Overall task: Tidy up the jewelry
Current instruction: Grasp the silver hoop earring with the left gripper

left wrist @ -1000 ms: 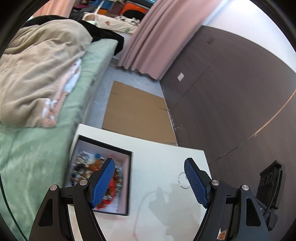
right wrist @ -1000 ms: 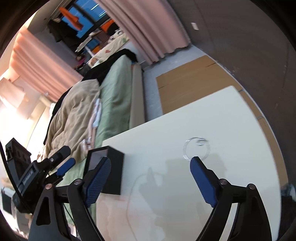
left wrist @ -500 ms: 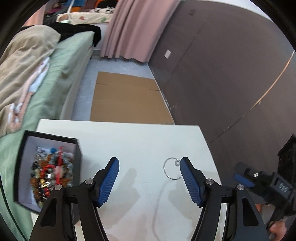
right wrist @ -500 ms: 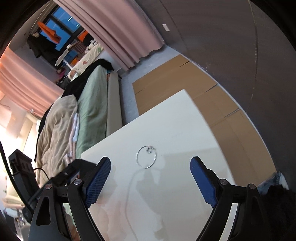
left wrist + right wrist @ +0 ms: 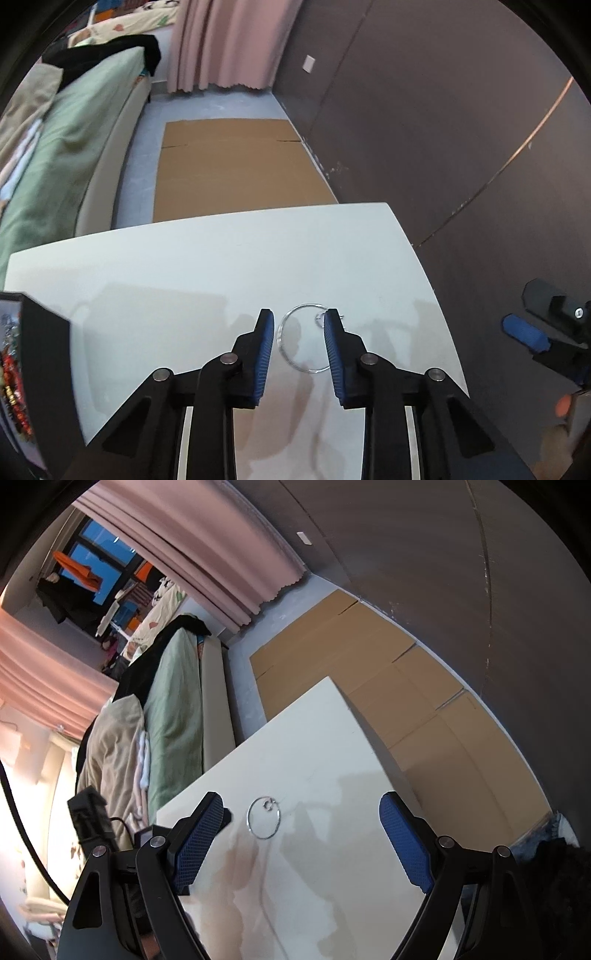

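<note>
A: Entry. Thin silver bangle (image 5: pixel 303 340) lies flat on the white table (image 5: pixel 207 258), toward the right-hand edge, nearer the far right corner than the near one. Small clasp or charm on its rim, on the far right of the loop.

B: Which tool is on it?

A: The left tool (image 5: pixel 298 334). Its blue pads (image 5: pixel 263 354) bracket the ring, one on each side; jaws narrowed to about the loop's width, nothing gripped yet. Cannot tell whether a pad already touches the wire.

B: And the other?

A: Right tool (image 5: pixel 301 843) hangs back with jaws wide, holding nothing; the bangle (image 5: pixel 263 822) sits ahead of it, toward its left finger. Left is clearly nearer.

B: Axis?

A: A ring, so none to speak of. My judgement: closing across the diameter may flex or skate it.

B: Destination?

A: Black jewelry box (image 5: pixel 40 373) at the table's left edge, beads inside, well apart from the bangle.
</note>
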Action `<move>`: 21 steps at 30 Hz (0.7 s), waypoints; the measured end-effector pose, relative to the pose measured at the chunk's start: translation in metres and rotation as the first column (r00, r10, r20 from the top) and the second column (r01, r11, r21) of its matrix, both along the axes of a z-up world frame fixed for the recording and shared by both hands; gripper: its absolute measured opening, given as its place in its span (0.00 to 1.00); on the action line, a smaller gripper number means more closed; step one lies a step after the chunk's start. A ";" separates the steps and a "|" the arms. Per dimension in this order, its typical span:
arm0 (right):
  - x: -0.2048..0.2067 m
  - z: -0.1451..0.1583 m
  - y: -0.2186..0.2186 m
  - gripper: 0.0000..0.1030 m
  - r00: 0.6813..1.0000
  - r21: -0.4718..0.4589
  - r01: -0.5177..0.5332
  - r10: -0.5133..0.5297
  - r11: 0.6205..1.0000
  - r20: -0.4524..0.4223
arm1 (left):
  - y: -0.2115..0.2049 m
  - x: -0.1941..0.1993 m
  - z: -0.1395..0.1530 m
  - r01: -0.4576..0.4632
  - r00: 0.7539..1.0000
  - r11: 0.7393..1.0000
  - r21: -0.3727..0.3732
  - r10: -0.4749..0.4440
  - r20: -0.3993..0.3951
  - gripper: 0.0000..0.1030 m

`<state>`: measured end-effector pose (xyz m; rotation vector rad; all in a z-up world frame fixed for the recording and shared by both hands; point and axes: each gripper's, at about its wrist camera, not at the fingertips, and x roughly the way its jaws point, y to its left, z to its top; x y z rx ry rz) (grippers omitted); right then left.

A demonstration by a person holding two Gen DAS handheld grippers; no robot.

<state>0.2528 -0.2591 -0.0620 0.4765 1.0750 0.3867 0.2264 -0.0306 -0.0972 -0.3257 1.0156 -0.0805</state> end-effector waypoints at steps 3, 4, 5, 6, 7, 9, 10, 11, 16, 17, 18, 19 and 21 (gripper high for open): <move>0.003 -0.001 -0.005 0.86 1.000 0.006 0.009 -0.009 1.000 -0.007 | -0.010 0.007 -0.003 0.016 1.000 1.000 0.023 -0.016 -0.009 0.28; 0.002 -0.002 -0.007 0.86 1.000 0.006 0.010 -0.010 1.000 -0.008 | -0.013 0.009 -0.005 0.018 1.000 0.999 0.033 -0.018 -0.014 0.27; 0.003 -0.002 -0.008 0.86 1.000 0.005 0.010 -0.010 1.000 -0.010 | -0.015 0.010 -0.007 0.020 1.000 0.999 0.043 -0.019 -0.019 0.24; 0.003 -0.002 -0.009 0.86 1.000 0.005 0.009 -0.009 1.000 -0.011 | -0.017 0.011 -0.009 0.023 0.999 0.999 0.049 -0.022 -0.025 0.22; 0.002 -0.002 -0.010 0.86 1.000 0.004 0.008 -0.008 1.000 -0.010 | -0.019 0.012 -0.011 0.027 0.999 0.998 0.057 -0.025 -0.033 0.21; 0.002 -0.002 -0.012 0.86 1.000 0.001 0.009 -0.009 1.000 -0.008 | -0.021 0.013 -0.014 0.028 0.999 0.997 0.068 -0.025 -0.037 0.21; 0.002 -0.001 -0.013 0.86 1.000 0.002 0.011 -0.011 1.000 -0.008 | -0.023 0.015 -0.016 0.030 0.999 0.997 0.073 -0.027 -0.040 0.21; 0.002 -0.001 -0.013 0.86 1.000 0.004 0.013 -0.013 1.000 -0.008 | -0.025 0.016 -0.019 0.032 0.999 0.996 0.078 -0.028 -0.044 0.21; 0.001 -0.002 -0.017 0.86 1.000 0.002 0.025 -0.025 1.000 -0.012 | -0.034 0.019 -0.018 0.039 0.999 0.989 0.143 -0.035 -0.029 0.21; 0.001 -0.002 -0.016 0.86 1.000 0.001 0.025 -0.025 1.000 -0.012 | -0.037 0.018 -0.018 0.046 0.999 0.986 0.161 -0.042 -0.028 0.21; 0.001 -0.001 -0.015 0.86 1.000 0.000 0.025 -0.025 1.000 -0.012 | -0.039 0.017 -0.018 0.054 0.998 0.983 0.174 -0.050 -0.029 0.21; 0.001 -0.001 -0.014 0.86 1.000 -0.001 0.024 -0.024 1.000 -0.013 | -0.041 0.017 -0.017 0.065 0.998 0.982 0.180 -0.060 -0.032 0.21; 0.002 -0.002 -0.012 0.86 1.000 -0.002 0.024 -0.024 1.000 -0.014 | -0.044 0.016 -0.018 0.081 0.996 0.981 0.177 -0.076 -0.038 0.21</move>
